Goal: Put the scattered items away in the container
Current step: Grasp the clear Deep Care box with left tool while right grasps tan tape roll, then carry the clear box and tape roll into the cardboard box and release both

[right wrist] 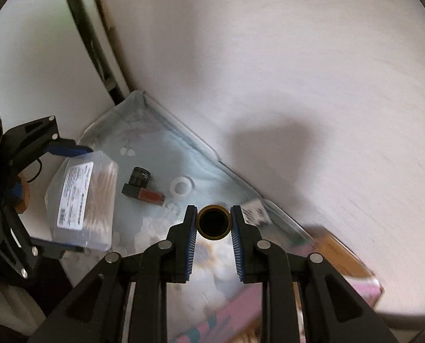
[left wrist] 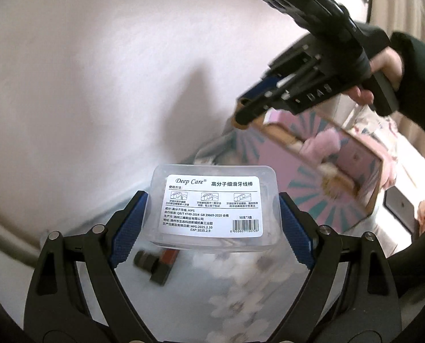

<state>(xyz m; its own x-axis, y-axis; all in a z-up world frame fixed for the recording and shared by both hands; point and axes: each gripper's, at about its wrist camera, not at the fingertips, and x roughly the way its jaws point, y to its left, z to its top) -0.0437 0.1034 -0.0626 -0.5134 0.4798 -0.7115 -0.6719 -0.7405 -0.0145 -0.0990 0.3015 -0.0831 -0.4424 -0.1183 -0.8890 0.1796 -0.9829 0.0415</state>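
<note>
The left claw (left wrist: 212, 214) fills the bottom of the left wrist frame, its blue pads closed against the two short sides of a clear floss-pick box (left wrist: 212, 208); the box is held label-up at centre frame, lifted above the pale floral surface (left wrist: 221, 285); in the right wrist frame the same claw (right wrist: 59, 197) enters from the left edge, angled toward the centre, with the box (right wrist: 82, 197) tilted between its pads.

The right claw (right wrist: 213, 223) reaches up from the bottom of its own frame, its pads pressed on either side of a small gold-rimmed tube (right wrist: 213, 221) whose dark open end faces the camera; in the left wrist frame this claw (left wrist: 242, 117) comes down from the upper right, tilted steeply toward the lower left, gripped by a hand (left wrist: 383, 71) in a dark sleeve at the right edge.

A dark lipstick (right wrist: 142, 188) with a reddish body lies on the surface left of centre, a white ring (right wrist: 181, 185) just beside it; a pink patterned box (left wrist: 321, 165) sits blurred at the right of the left wrist frame, below the right claw.
</note>
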